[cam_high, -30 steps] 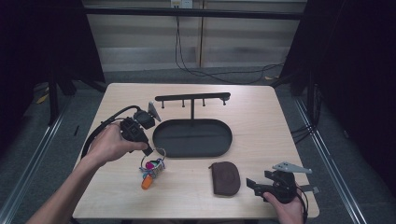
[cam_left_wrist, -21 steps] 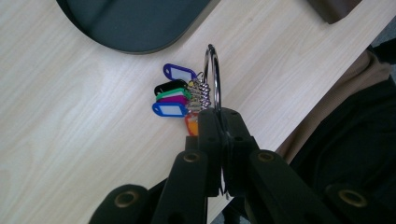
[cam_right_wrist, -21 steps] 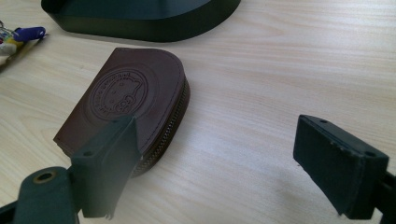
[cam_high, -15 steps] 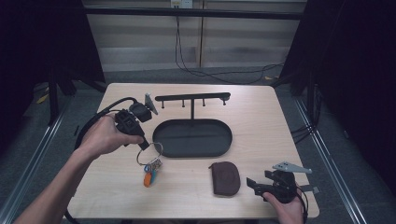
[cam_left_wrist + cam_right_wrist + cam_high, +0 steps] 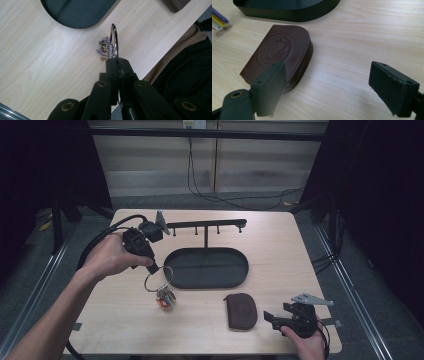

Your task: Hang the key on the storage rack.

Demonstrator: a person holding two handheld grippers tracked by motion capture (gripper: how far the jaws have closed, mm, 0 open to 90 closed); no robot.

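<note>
The left gripper [image 5: 152, 268] has risen since a second ago and drawn back toward the desk's left side, and the key ring [image 5: 158, 277] has gone up with it: earlier the keys [image 5: 165, 298] lay on the desk [image 5: 280, 245], now they dangle below the ring, at or just above the wood. The jaws are pressed together on the ring's wire, as the left gripper view shows, with the ring [image 5: 114, 41] standing edge-on above them and the keys [image 5: 106, 49] bunched beside it. The right gripper [image 5: 275, 318] has kept its place near the desk's front right corner, its jaws spread wide and holding nothing. In the right gripper view the brown pouch [image 5: 280, 56] lies partly behind the near jaw; whether they touch I cannot tell. The ring hangs just off the left end of the oval tray [image 5: 206, 268], which sits mid-desk with the hook rack [image 5: 206, 226] rising from its far side. The pouch [image 5: 241, 310] lies in front of the tray's right half, apart from its rim. Bare wood stretches along the left front of the desk and down the whole right side past the tray.
</note>
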